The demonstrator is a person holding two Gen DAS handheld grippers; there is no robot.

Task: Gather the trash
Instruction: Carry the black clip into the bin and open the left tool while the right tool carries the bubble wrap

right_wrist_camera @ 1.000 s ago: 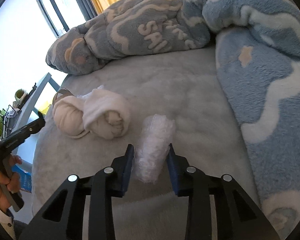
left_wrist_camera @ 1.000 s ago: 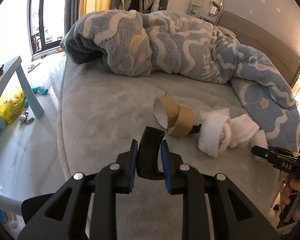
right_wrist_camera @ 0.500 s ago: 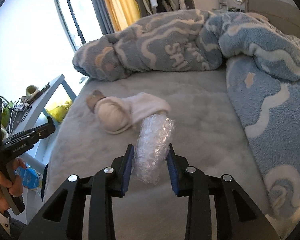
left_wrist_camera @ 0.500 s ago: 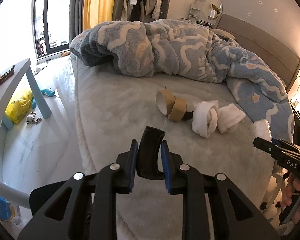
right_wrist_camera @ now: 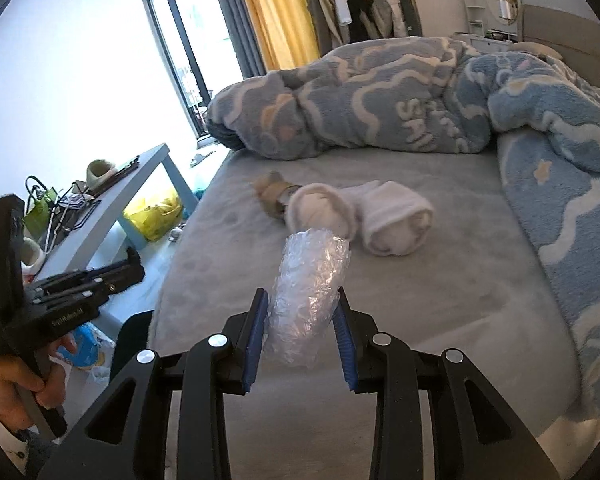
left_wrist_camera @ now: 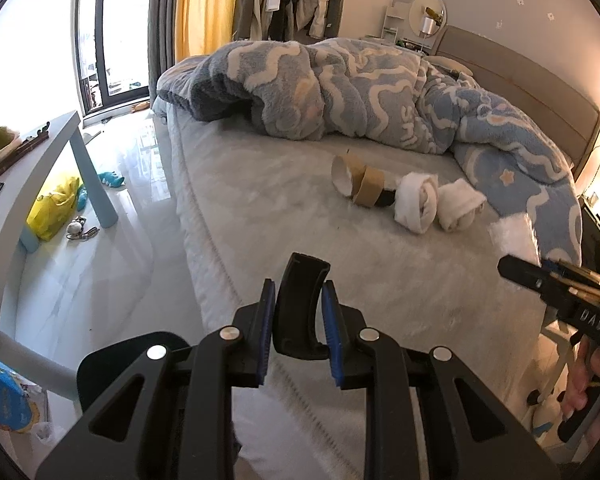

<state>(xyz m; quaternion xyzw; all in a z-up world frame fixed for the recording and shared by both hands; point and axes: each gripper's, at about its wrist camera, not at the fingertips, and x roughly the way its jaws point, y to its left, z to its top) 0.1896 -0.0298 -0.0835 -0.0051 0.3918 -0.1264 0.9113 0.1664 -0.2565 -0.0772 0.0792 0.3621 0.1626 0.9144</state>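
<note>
My left gripper [left_wrist_camera: 298, 300] is shut on a curved black plastic piece [left_wrist_camera: 300, 312] and holds it above the near edge of the grey bed [left_wrist_camera: 300, 216]. My right gripper [right_wrist_camera: 302, 312] is shut on a roll of clear bubble wrap [right_wrist_camera: 310, 284], lifted above the bed [right_wrist_camera: 440, 288]. Two brown cardboard tape rolls [left_wrist_camera: 358, 180] lie mid-bed; they also show in the right wrist view [right_wrist_camera: 272, 196]. Beside them lie two rolled white socks [left_wrist_camera: 436, 202], seen in the right wrist view too [right_wrist_camera: 360, 216].
A bunched blue-and-white fleece blanket [left_wrist_camera: 360, 92] covers the far and right part of the bed. A light blue side table [left_wrist_camera: 40, 168] stands left, with a yellow bag [left_wrist_camera: 52, 208] beneath it. A dark round bin rim [left_wrist_camera: 120, 364] shows below the left gripper.
Both grippers have pulled back and risen from the bed, each still holding its item. The tape rolls and socks now look smaller and farther away.
</note>
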